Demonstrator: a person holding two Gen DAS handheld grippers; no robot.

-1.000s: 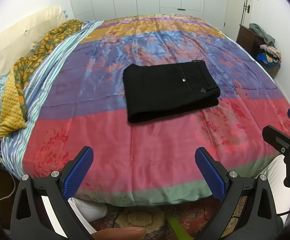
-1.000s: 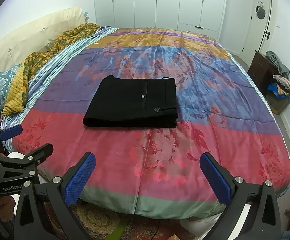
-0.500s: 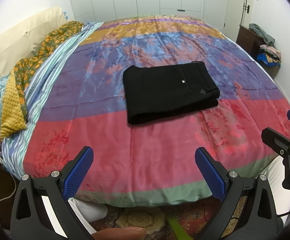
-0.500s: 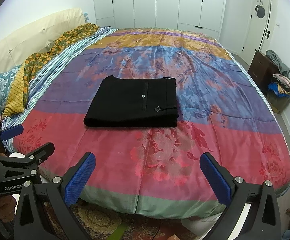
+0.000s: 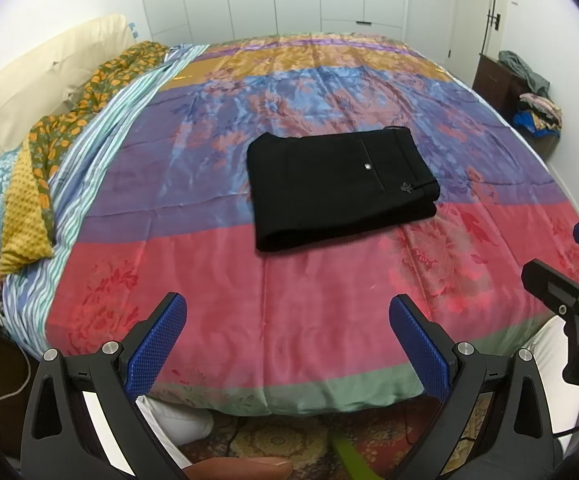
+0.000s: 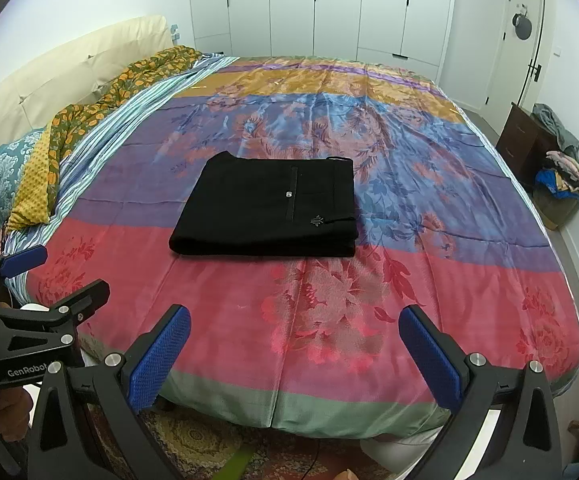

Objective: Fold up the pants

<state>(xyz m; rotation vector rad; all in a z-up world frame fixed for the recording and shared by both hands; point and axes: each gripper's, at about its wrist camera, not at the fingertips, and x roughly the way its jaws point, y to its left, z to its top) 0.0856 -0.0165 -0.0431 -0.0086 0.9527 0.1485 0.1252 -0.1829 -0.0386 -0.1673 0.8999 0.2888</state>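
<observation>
Both the left tongs [image 5: 287, 334] and right tongs [image 6: 295, 346] gape wide and empty, the folded black pants [image 6: 267, 206] lying well ahead of them on the bed [image 6: 329, 320].

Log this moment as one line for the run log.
pants: folded, flat on bedspread | left hand-held gripper: open, empty, over bed's near edge | right hand-held gripper: open, empty, clear of pants

The black pants [image 6: 267, 206] lie folded in a neat block in the middle of the bright bedspread [image 6: 329, 312]. The right gripper [image 6: 295, 350] hangs wide open near the bed's edge — well apart from them. The left gripper [image 6: 55, 276] pokes in, open too.
</observation>
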